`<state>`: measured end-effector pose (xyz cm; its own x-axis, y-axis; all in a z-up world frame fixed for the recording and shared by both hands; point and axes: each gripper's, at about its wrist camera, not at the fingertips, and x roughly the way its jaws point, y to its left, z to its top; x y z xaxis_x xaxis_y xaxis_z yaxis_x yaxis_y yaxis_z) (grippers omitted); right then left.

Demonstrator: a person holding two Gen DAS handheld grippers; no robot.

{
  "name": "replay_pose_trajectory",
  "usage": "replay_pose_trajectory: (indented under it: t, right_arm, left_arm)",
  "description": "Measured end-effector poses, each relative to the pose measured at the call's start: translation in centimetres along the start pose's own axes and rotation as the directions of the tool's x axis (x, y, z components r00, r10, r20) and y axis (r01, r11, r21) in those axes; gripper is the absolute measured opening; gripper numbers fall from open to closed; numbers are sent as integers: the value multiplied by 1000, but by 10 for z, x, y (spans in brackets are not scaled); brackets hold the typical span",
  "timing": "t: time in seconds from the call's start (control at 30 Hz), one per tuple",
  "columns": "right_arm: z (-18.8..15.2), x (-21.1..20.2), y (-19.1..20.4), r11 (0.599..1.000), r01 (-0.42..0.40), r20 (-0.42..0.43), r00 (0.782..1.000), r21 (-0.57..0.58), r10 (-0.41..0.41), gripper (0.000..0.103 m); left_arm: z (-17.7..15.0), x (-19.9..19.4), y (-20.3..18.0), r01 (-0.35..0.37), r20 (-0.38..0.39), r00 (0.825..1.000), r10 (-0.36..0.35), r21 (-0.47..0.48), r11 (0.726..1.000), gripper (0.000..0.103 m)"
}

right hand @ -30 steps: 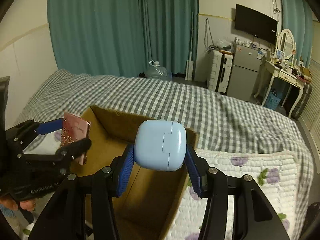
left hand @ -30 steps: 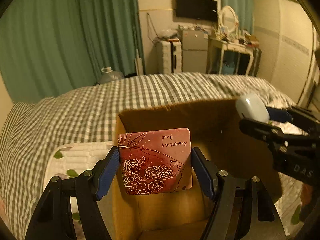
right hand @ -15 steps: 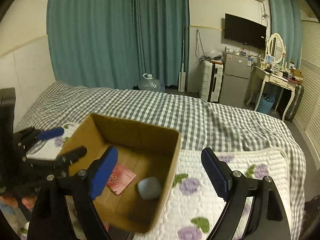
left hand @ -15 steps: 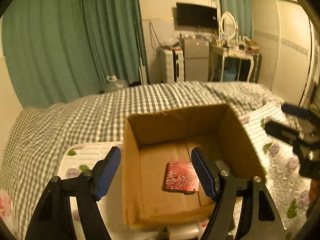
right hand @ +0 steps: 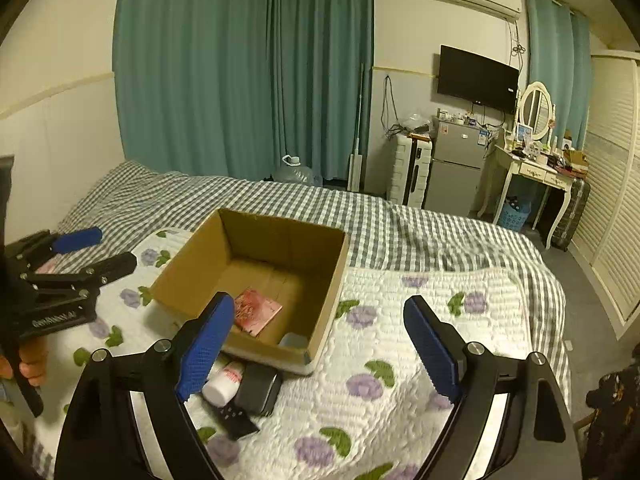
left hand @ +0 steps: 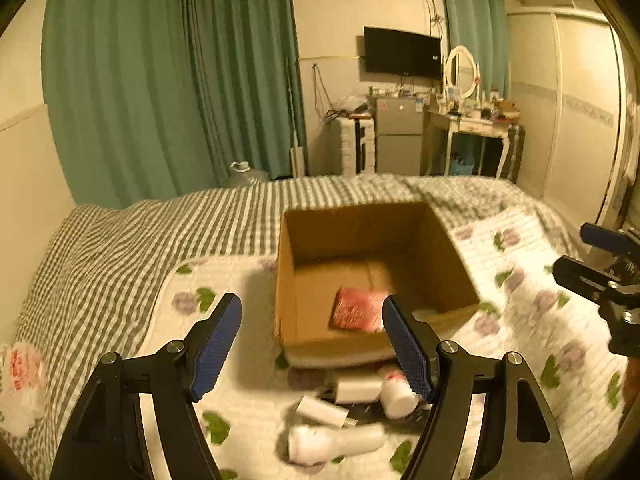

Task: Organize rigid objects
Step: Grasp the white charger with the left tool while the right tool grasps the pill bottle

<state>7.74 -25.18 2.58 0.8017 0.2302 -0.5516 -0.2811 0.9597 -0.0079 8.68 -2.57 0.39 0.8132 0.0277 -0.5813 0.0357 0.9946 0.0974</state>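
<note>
Between placements: both grippers empty above the bed. Left gripper (left hand: 312,340) jaws spread wide, nothing held; right gripper (right hand: 320,344) likewise wide open, nothing held. Red card (right hand: 256,311) and pale blue case (right hand: 294,340) lying inside cardboard box (right hand: 340,264). Remaining items just beside the box's near wall: white bottle (right hand: 224,382), black case (right hand: 258,392), white charger (left hand: 324,411). Next, probably: descend, straddle one item, close.
</note>
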Motion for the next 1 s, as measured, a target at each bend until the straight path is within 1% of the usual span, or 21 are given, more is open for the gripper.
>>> replay_pose_trajectory:
  t: [0.1, 0.13, 0.27, 0.33, 0.4, 0.5, 0.57, 0.63, 0.67, 0.7, 0.77, 0.8, 0.83, 0.9, 1.0]
  right_arm:
    - [-25, 2, 10, 1000, -19, -38, 999, -2, 19, 90]
    - [-38, 10, 15, 1000, -31, -69, 997, -4, 30, 90]
    - [-75, 44, 28, 998, -59, -180, 982, 3, 58, 90]
    - [-90, 59, 30, 1000, -17, -204, 979, 15, 19, 90]
    - [-97, 66, 33, 1000, -4, -209, 978, 14, 7, 90]
    - [-101, 74, 39, 1000, -23, -221, 975, 9, 24, 90]
    - [-101, 82, 46, 999, -46, -244, 969, -10, 42, 90]
    - [-104, 93, 59, 996, -81, -278, 958, -37, 68, 89]
    - [-105, 98, 64, 994, -98, -292, 953, -44, 81, 84]
    - [-107, 102, 69, 992, -118, -305, 947, -46, 98, 77]
    - [-110, 113, 80, 984, -170, -332, 932, -48, 145, 71]
    - [-111, 118, 85, 982, -179, -341, 928, -55, 150, 68]
    - [-113, 121, 90, 981, -180, -348, 926, -68, 146, 67]
    - [-115, 126, 98, 982, -168, -350, 928, -91, 127, 56]
    - [-119, 137, 111, 982, -136, -370, 926, -131, 79, 47]
  left_arm:
    - [-28, 12, 3, 15, -25, 1000, -16, -20, 1000, 76]
    - [-37, 18, 4, 12, -37, 999, -13, -22, 1000, 76]
    - [-75, 50, 6, -4, -130, 991, 2, -17, 1000, 76]
    - [-87, 61, 5, 3, -171, 985, -6, -13, 1000, 76]
    - [-94, 71, 3, -3, -198, 980, 3, 1, 1000, 76]
    - [-100, 77, 5, 6, -224, 975, -5, 4, 1000, 76]
    - [-99, 78, 8, 7, -238, 971, -8, -6, 1000, 76]
    - [-99, 75, 12, -21, -245, 969, 18, -9, 1000, 76]
    - [-98, 73, 14, -26, -236, 971, 23, -12, 1000, 76]
    - [-97, 70, 16, -23, -229, 973, 18, -21, 1000, 76]
    - [-96, 69, 19, -16, -227, 974, 9, -30, 999, 76]
    - [-96, 69, 21, -25, -229, 973, 17, -31, 999, 76]
    - [-96, 70, 22, -29, -231, 973, 21, -31, 999, 76]
    - [-96, 70, 23, -32, -234, 972, 23, -38, 999, 76]
    - [-97, 72, 25, -22, -240, 971, 10, -50, 998, 76]
